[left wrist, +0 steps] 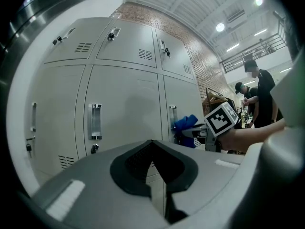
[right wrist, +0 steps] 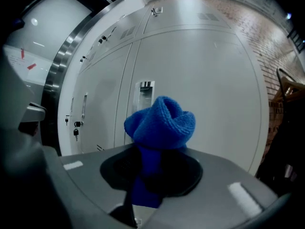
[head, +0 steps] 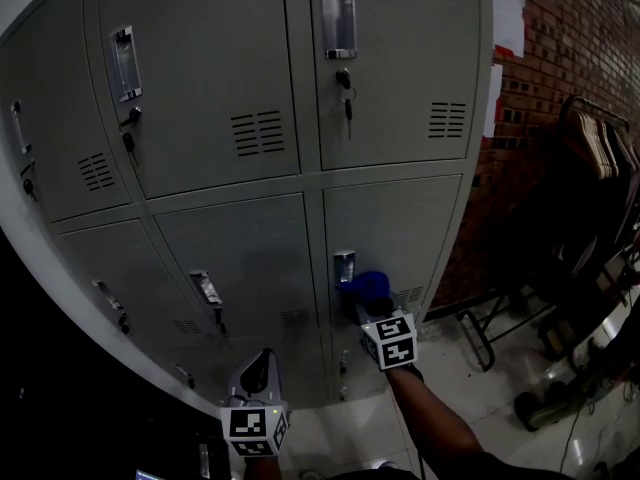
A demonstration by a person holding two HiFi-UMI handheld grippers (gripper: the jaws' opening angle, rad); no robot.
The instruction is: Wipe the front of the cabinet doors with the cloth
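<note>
- Nearest to us, the left gripper [head: 262, 366] hangs low before the bottom row of doors. Its jaws are drawn together at the tips with nothing between them.
- Our right forearm [head: 432, 420] reaches forward and up. The right gripper [head: 366, 306] is clamped on the blue cloth [head: 369, 286], which bunches out above the jaws.
- The cloth sits at the lower right cabinet door [head: 400, 238], just right of its recessed handle [head: 344, 266]. We cannot tell whether it touches the metal.
- Past the cabinet's right edge, pale floor [head: 455, 353] opens toward a clothes rack [head: 600, 158] by the brick wall [head: 560, 48].
- The head view's lower left is black, and the things on the floor at far right are too dim to name.
</note>
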